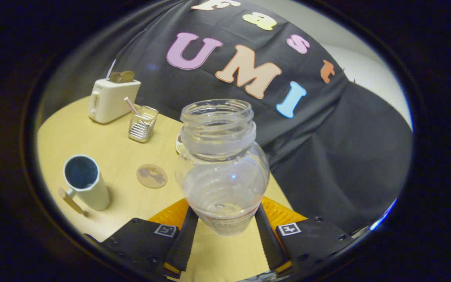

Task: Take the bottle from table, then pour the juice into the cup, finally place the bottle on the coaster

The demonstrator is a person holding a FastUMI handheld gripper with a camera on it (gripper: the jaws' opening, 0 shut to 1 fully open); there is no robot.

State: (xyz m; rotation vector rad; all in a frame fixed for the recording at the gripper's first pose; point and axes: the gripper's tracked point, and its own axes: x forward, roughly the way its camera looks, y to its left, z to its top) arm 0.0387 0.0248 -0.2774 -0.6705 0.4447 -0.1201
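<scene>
A clear open-mouthed bottle (222, 164) stands upright between my two fingers, and my gripper (225, 229) is shut on its lower body. Both black fingers (185, 239) press its sides. A little liquid shows near the bottle's bottom. To the left of the fingers stands a white cup (86, 187) with a dark inside and a handle toward me. A round cork coaster (152, 176) lies flat on the table between the cup and the bottle.
The tan table (112, 149) carries a white toaster (112, 98) at the far left and a metal wire holder (143, 123) with a straw beside it. A small object sits half hidden behind the bottle (179, 143). The table's edge runs just right of the bottle.
</scene>
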